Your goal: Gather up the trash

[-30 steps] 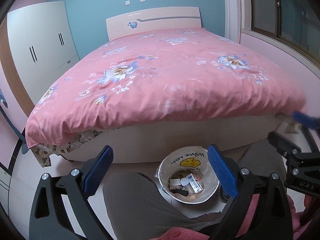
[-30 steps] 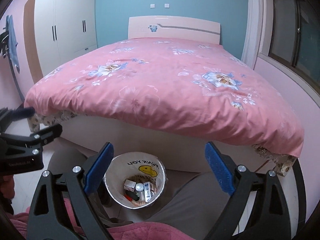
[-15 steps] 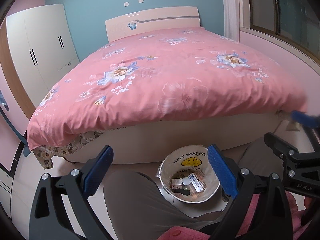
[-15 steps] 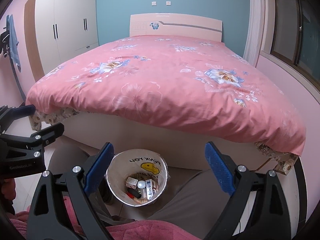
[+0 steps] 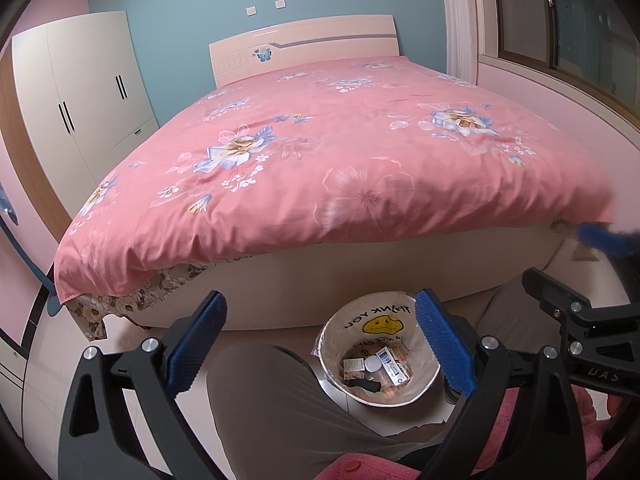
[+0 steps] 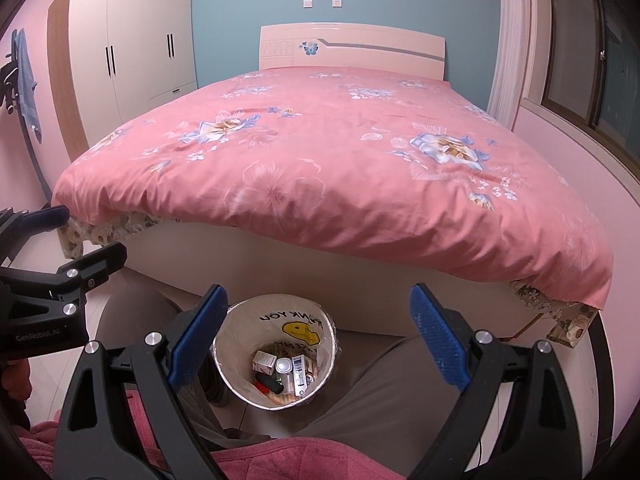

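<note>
A white trash bin (image 5: 428,376) lined with a smiley "THANK YOU" bag stands on the floor between my knees, in front of the bed; it also shows in the right wrist view (image 6: 230,364). Inside lie small boxes (image 6: 265,361), a white cap (image 6: 283,366) and a black lighter (image 6: 269,382). My left gripper (image 5: 318,338) is open and empty, held above my left knee beside the bin. My right gripper (image 6: 318,334) is open and empty above the bin. Each gripper shows at the edge of the other's view.
A bed with a pink floral quilt (image 5: 340,152) fills the room ahead. A white wardrobe (image 5: 80,92) stands at the left. A window ledge (image 6: 580,152) runs along the right wall. My grey-trousered legs (image 5: 272,408) flank the bin.
Both grippers have tilted up slightly, so the bed and bin sit lower in both views. Both jaws stay open and empty.
</note>
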The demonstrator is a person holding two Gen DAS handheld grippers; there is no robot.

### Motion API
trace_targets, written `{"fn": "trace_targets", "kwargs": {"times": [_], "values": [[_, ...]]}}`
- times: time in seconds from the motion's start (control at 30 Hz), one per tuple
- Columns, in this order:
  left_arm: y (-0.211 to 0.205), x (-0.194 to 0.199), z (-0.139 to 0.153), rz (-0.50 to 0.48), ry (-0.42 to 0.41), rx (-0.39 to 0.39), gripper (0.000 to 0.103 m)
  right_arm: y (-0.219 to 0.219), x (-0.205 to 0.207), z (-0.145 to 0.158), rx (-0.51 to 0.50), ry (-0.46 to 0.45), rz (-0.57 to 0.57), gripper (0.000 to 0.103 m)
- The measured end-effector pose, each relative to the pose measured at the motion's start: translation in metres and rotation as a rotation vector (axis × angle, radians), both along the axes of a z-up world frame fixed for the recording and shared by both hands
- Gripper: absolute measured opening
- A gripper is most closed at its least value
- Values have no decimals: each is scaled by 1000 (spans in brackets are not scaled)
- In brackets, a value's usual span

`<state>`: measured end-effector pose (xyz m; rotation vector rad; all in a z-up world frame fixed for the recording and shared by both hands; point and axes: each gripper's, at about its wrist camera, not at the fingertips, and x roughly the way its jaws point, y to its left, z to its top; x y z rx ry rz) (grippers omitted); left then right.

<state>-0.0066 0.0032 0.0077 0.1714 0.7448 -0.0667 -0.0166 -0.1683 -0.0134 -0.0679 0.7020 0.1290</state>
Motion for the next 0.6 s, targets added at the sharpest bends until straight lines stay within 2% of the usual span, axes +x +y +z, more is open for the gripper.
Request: {"fn": "trace_targets", "kwargs": {"times": [0.6], "values": [[-1, -1, 1, -6, -3, -2, 97, 0, 0, -1, 2, 11, 2, 91]]}}
